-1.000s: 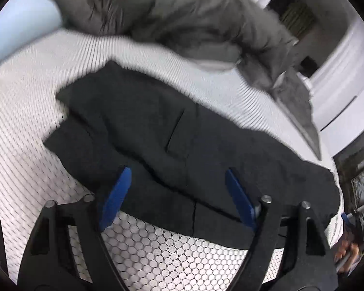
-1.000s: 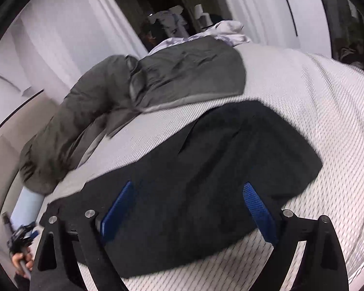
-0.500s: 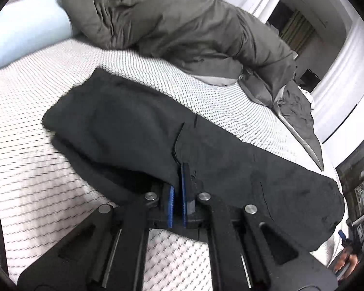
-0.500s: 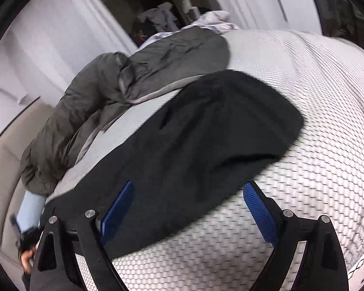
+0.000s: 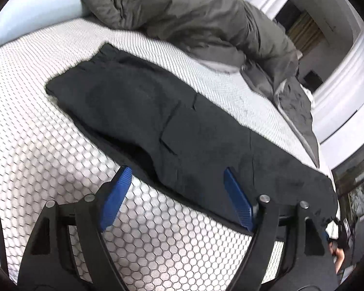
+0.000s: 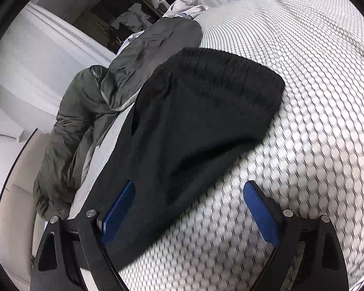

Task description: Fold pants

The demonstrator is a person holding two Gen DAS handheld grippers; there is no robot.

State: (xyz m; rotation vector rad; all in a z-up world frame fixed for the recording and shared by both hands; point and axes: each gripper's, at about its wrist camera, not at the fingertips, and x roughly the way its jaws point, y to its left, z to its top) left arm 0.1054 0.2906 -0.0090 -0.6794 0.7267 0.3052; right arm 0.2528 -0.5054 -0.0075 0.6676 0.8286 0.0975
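Note:
Black pants [image 5: 157,111] lie stretched across a white honeycomb-patterned mattress [image 5: 48,145]. My left gripper [image 5: 176,172] hovers over their near edge with its jaws opening. The edge of the cloth lies between the blue pads [image 5: 116,194], which do not press on it. In the right wrist view the pants [image 6: 194,121] end in a gathered elastic waistband [image 6: 218,65] at the far side. My right gripper [image 6: 189,186] is open low over the cloth. Its left pad sits over the black fabric and its right pad over bare mattress [image 6: 315,97].
A crumpled grey duvet [image 5: 194,17] is piled along the far side of the bed, close behind the pants. A light blue pillow [image 5: 36,12] lies at the far left. A person's hand [image 5: 337,259] shows at the lower right. The duvet [image 6: 85,111] borders the pants' left side.
The left gripper was open, shut at the pants' near edge half a second ago, and is open again. The right gripper has sunk closer to the pants and rolled, so the waistband looks nearer.

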